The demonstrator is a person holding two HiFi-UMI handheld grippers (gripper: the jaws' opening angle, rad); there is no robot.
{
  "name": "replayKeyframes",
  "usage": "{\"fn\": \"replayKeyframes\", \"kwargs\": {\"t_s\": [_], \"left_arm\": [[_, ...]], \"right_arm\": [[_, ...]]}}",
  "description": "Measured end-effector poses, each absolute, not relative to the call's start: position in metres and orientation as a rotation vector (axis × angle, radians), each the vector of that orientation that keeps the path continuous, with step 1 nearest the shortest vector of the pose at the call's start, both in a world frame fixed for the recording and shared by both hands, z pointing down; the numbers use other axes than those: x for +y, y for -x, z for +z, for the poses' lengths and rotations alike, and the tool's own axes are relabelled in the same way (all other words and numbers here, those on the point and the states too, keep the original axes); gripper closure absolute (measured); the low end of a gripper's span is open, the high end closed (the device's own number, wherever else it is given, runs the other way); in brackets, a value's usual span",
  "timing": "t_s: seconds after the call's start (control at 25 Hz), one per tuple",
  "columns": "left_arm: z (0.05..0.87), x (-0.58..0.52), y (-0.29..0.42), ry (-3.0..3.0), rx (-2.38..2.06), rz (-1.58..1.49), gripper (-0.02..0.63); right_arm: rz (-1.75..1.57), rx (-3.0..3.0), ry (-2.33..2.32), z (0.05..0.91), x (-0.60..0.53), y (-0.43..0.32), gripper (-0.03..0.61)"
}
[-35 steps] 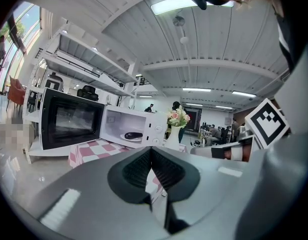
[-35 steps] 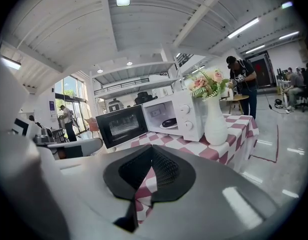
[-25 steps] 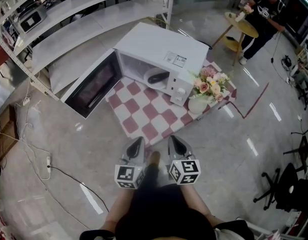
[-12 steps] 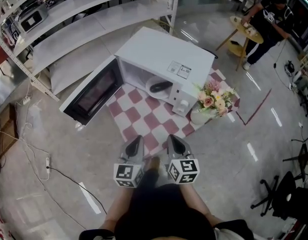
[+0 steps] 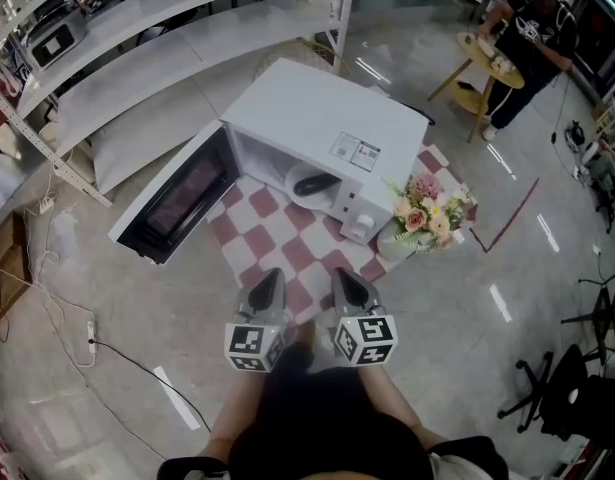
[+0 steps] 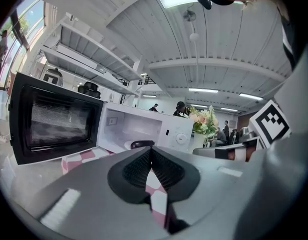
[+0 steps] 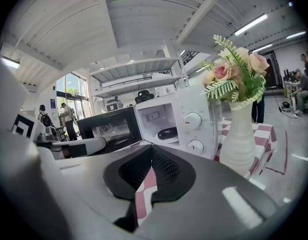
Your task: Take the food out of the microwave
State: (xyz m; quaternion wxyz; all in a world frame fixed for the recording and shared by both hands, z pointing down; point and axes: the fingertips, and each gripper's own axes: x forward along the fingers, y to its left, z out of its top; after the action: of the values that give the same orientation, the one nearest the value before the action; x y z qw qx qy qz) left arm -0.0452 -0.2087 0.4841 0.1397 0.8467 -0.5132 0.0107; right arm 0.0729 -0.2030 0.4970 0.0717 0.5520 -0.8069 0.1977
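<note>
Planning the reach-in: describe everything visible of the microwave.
The microwave is a white box on a red-and-white checked cloth. Its dark-glass door is swung wide open to the left. Inside, a dark oval item lies on a white plate. Two round knobs sit on the right front panel, and there is a label on top. A flower vase stands beside it.

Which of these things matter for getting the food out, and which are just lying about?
For the job:
microwave
its open door
dark food inside
left gripper and right gripper, both shut and empty

Lying about:
vase of flowers
checked cloth
shelving
power strip on the floor
</note>
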Motion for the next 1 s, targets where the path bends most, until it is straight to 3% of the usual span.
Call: {"fn": "replayKeyframes", "kwargs": {"t_s": [1.0], "left_arm": [[0.519, -0.282, 0.025, -2.324, -1.284, -0.025, 0.604]], "right_arm": [[0.593, -2.404, -1.647, 0.512, -0.260, -0.080, 0.578]]}}
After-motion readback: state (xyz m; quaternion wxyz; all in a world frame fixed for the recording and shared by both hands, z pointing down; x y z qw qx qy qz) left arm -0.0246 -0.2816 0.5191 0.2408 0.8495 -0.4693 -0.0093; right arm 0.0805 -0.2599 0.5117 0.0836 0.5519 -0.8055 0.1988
